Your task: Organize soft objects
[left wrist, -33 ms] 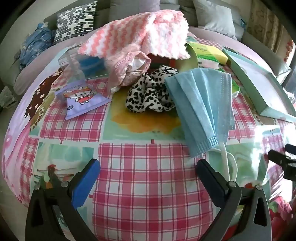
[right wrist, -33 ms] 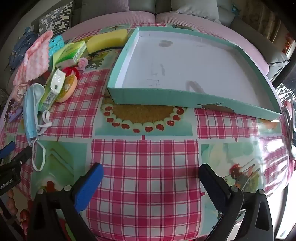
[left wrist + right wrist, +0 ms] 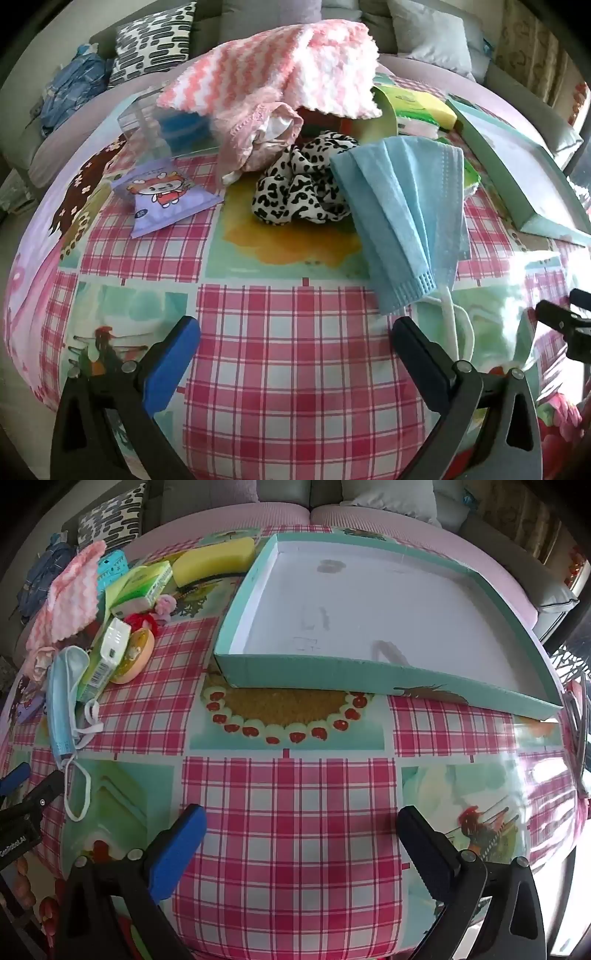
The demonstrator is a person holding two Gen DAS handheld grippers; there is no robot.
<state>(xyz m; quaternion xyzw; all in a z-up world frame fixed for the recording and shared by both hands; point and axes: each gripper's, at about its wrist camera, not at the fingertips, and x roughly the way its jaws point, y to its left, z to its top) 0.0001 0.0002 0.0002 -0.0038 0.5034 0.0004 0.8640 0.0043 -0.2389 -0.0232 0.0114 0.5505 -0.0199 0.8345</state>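
Your 2 grippers – left gripper (image 3: 295, 332) and right gripper (image 3: 301, 821) – hang wide, holding nothing; pinch the blue face mask (image 3: 410, 221) mid-fold and carry it into the teal tray (image 3: 369, 677).

Checked tablecloth (image 3: 295, 812), teal tray (image 3: 369, 675), face mask (image 3: 406, 221)

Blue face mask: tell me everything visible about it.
The blue face mask is a pleated, thin, soft disposable with white elastic ear loops. It lies folded and slightly rumpled on the checked tablecloth, its upper end resting against the leopard-print scrunchie and the pile behind. One loop trails toward the open left gripper, which does not touch it.
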